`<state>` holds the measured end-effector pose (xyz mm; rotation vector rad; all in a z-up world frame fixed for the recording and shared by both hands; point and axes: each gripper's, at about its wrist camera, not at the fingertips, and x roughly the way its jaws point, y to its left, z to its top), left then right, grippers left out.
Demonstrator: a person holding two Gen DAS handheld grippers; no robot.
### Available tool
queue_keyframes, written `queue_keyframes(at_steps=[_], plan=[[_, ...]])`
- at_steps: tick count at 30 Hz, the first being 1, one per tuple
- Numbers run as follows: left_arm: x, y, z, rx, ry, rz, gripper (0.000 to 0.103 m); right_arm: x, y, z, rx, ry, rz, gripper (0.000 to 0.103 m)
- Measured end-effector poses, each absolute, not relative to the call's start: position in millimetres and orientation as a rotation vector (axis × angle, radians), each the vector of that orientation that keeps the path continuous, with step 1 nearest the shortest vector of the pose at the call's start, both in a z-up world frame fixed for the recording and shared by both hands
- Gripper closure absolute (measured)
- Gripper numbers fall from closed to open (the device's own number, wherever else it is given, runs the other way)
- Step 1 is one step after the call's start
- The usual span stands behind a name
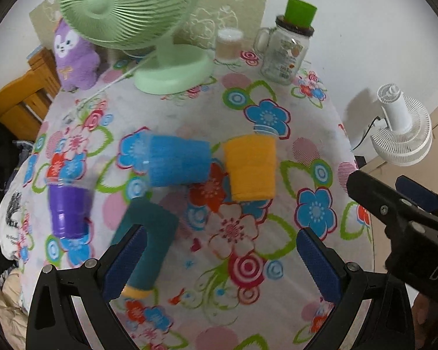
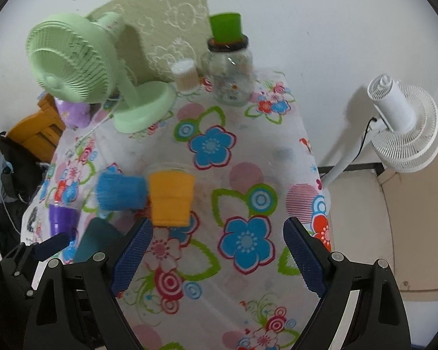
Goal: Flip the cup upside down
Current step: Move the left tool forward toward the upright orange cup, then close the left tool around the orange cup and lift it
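Several plastic cups sit on the floral tablecloth (image 1: 248, 262). A yellow cup (image 1: 249, 167) stands upright, also in the right wrist view (image 2: 170, 197). A blue cup (image 1: 176, 160) lies on its side, left of it (image 2: 121, 192). A purple cup (image 1: 67, 211) stands upright at the left (image 2: 61, 217). A teal cup (image 1: 147, 242) with a yellow end lies close to my left fingertip (image 1: 125, 262). My left gripper (image 1: 219, 265) is open and empty. My right gripper (image 2: 216, 258) is open and empty, just in front of the yellow cup; it shows at the right in the left wrist view (image 1: 394, 201).
A green desk fan (image 1: 137, 23), a purple plush toy (image 1: 73, 55), a small frosted cup (image 1: 227, 43) and a glass jar (image 1: 283, 55) topped by a green cup (image 1: 300, 13) stand at the table's far side. A white floor fan (image 2: 403, 125) stands right of the table edge.
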<state>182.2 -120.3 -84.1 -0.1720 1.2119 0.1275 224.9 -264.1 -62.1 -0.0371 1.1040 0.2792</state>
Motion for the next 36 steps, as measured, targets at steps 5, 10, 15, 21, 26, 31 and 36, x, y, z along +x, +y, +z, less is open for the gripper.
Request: queue_keyframes(at_steps=[5,10,15,21,26,31,36], plan=[[205,-129,-108,-0.208,1.224,0.14,0.0,242,-276,-84,-0.029,1.137,0.265,0.01],[225,-132,-128,-0.217,1.212,0.165,0.0,259,-283,-105,-0.034,1.159,0.258,0.01],[239,-132,-150,-0.241,1.24,0.176,0.003,272,-283,-123,-0.052,1.18,0.262,0.01],[249,-136,-163,-0.24,1.241,0.181,0.009,284,-282,-139,-0.06,1.198,0.267,0.01],[254,-141,-173,-0.243,1.233,0.175,0.017,287,-285,-147,-0.06,1.203,0.257,0.01],[255,-142,-176,-0.191,1.203,0.18,0.035,286,-286,-150,-0.059,1.206,0.249,0.01],[255,-137,-177,-0.133,1.19,0.155,0.048,282,-284,-151,-0.066,1.209,0.247,0.01]])
